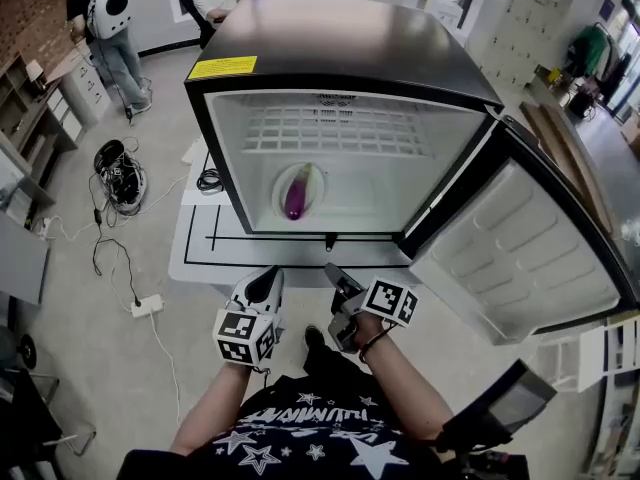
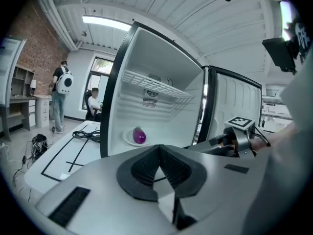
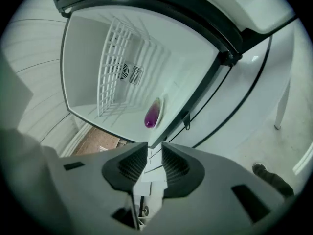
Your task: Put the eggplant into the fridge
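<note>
One black fridge (image 1: 340,48) is seen open on the white desk (image 1: 195,238); the left tool (image 1: 268,280) is pressed together, the right tool (image 1: 334,272) slightly parted, both empty; the eggplant (image 1: 297,196) is laid on a plate (image 1: 280,190) inside; the yellow label (image 1: 222,67) cannot be read.

Grey floor (image 1: 70,368) with a tangle of cables (image 1: 120,180). A brick wall (image 2: 43,53) rises at left above shelves (image 1: 25,108). A strip light (image 2: 105,22) glows overhead.

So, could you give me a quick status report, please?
Left gripper shut, empty; right gripper open, empty. Eggplant on plate inside fridge. Door wide open, nothing blocking.
</note>
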A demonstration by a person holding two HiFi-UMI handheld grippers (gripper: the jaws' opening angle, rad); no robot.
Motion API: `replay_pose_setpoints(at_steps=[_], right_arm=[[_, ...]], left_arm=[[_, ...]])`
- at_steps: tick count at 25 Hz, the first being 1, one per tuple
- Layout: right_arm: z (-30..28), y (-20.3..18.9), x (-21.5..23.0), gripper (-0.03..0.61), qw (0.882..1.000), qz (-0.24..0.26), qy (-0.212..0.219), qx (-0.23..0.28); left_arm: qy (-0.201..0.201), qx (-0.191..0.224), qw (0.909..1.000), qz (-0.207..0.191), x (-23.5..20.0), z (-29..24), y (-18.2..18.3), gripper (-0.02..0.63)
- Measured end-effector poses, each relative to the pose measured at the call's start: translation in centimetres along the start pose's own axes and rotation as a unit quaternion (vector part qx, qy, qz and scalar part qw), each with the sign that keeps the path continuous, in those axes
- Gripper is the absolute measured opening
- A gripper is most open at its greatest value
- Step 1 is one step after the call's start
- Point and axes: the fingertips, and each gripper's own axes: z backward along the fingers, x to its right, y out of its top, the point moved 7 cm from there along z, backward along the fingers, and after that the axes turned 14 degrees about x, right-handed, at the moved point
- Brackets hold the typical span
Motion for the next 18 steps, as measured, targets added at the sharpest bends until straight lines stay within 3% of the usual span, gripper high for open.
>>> replay_pose_setpoints(at_steps=[6,9,18], right_arm=[[5.3,-3.7,0.5,0.094,1.000,-0.004,-0.009,0.005],[7.8,-5.3,0.7,0.061,1.000,-0.008,-0.017,0.011],[14.8,-7.5,0.3,0.029,0.998,-0.001,-0.025,0.051]], left_arm=[[-0.024,-0.015,0.9996,-0.004,2.4,4.1,-1.1,0.009],[-0.036,-0.018,0.9992,-0.006,3.5,5.8,-1.3,0.009],[-0.070,-0.010,0.9974,-0.007,5.8,9.5,-1.2,0.009]])
